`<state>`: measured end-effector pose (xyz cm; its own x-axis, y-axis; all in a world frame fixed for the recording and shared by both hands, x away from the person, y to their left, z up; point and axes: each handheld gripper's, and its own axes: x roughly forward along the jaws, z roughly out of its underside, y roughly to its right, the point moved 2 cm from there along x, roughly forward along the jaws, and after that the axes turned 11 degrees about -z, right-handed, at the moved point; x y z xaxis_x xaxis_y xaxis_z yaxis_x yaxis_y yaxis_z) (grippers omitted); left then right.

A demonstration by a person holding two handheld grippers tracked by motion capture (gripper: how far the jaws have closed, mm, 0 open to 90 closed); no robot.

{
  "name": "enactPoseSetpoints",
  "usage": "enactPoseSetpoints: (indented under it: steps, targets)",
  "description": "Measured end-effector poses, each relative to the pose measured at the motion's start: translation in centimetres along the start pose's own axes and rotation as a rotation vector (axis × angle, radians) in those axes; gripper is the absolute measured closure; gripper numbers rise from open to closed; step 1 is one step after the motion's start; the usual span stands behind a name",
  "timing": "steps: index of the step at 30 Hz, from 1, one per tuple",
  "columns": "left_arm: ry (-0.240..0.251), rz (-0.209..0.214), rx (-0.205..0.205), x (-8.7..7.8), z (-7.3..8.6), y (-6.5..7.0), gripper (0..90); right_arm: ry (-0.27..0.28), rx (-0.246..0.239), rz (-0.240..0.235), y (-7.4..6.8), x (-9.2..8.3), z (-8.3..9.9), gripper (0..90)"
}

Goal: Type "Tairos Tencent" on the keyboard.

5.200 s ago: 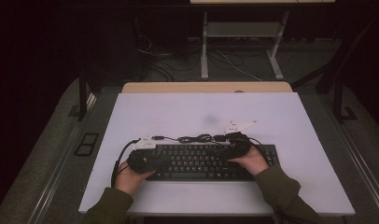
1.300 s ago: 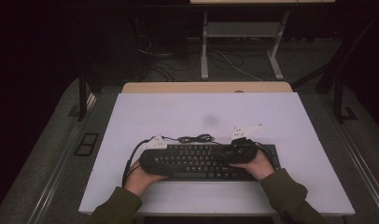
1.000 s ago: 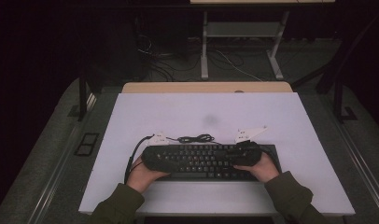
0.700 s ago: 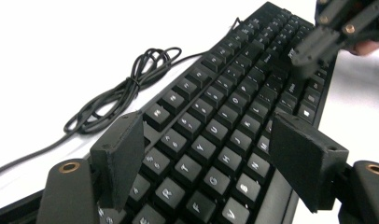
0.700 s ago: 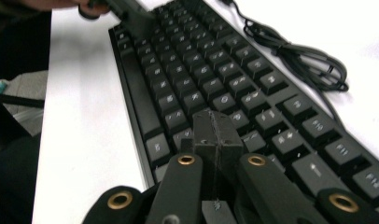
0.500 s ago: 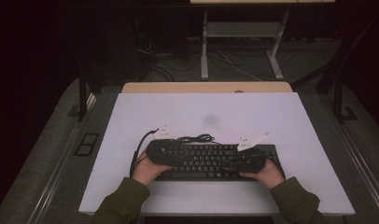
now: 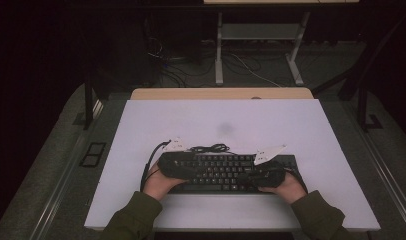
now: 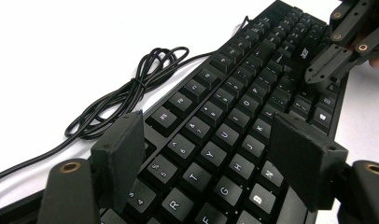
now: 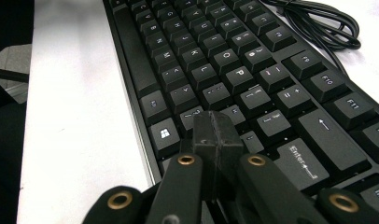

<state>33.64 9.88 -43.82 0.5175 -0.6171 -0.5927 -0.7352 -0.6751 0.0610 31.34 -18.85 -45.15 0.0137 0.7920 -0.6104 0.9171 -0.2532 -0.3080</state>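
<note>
We have a black, full-size plastic keyboard (image 7: 231,172) lying near the front edge of the white worktop (image 7: 311,135), a little left of centre, with its long side running left to right. Its thin black cable (image 8: 127,93) sits bundled in a loose coil just beyond the far edge, out of the way of the keys.

Our left claw (image 8: 211,154) hangs over the left half of the keyboard with its jaws standing apart and nothing between them; they straddle the letter rows from above, and we cannot tell whether the pads touch any keycap. Spread like this, it looks ready to steady or clamp the board rather than to press a key.

Our right claw (image 9: 215,135) is closed tight, both jaws pressed into a single blunt tip, holding nothing. That tip points down at the keys near the right end of the letter block, close to the key with the window logo (image 9: 164,134). We judge the closed jaws serve as one finger for pressing a key, since a narrow tip can hit one cap without catching its neighbours.
</note>
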Motion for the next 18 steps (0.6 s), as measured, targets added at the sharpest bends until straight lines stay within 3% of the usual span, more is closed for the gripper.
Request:
enactPoseSetpoints:
  steps: [9, 18]
  targets:
    - [-0.013, -0.018, -0.007, 0.21, 0.08, -0.03, 33.4, -0.014, -0.007, 0.005, 0.04, 0.14, 0.11, 89.4]
    - [-0.034, -0.024, 0.004, 0.05, 0.18, -0.23, 69.2, -0.017, -0.009, 0.008, 0.02, 0.16, 0.08, 89.4]
